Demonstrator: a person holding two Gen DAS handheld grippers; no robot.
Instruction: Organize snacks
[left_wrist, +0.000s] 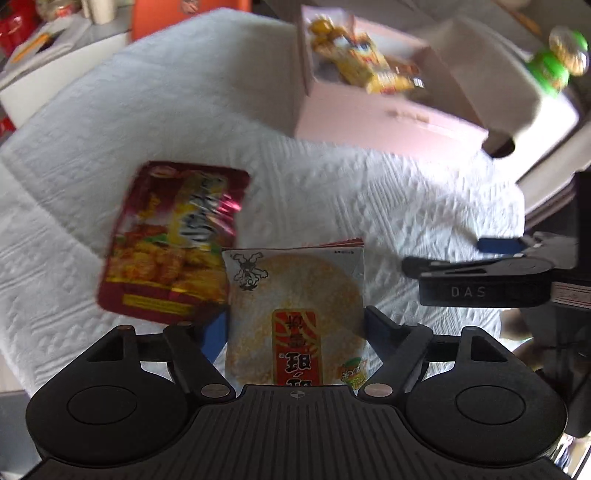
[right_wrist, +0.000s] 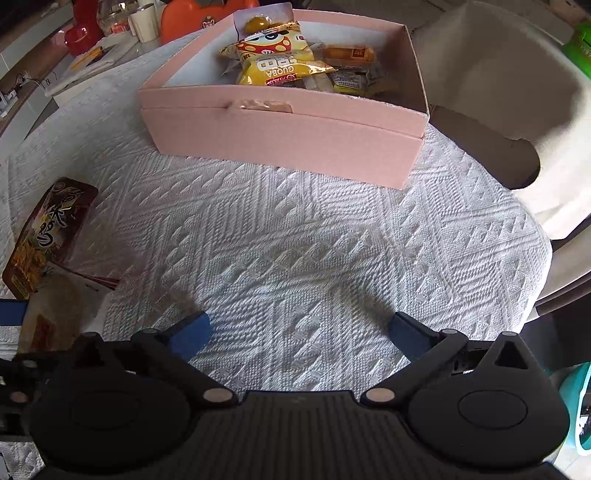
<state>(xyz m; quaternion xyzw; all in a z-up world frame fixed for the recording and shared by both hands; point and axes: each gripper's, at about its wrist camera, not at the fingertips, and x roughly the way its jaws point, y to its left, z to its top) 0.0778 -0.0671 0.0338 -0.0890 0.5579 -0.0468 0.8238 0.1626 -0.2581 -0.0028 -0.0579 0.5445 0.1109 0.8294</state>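
Your left gripper (left_wrist: 295, 325) is clamped on a rice cracker packet (left_wrist: 295, 314), a pale pouch with a round cracker printed on it and a red label down the middle; the blue pads press its two side edges and the packet stands upright between them, raised above the white tablecloth (left_wrist: 332, 192). Just beside it, to the left and lying flat on the cloth, is a dark red snack bag (left_wrist: 173, 240) with a picture of fried pieces on its front; the left wrist view is blurred, so the print cannot be read. Your right gripper (right_wrist: 299, 332) has its fingers wide apart with nothing between them, hovering over a bare stretch of the cloth, and it also shows at the right edge of the left wrist view. Ahead of it sits the pink box (right_wrist: 288, 129), open at the top, resting on the cloth near the far edge. Inside the box lies a heap of packets, with a yellow snack bag (right_wrist: 277, 55) on top and a small orange-wrapped cake (right_wrist: 349, 53) just to its right.
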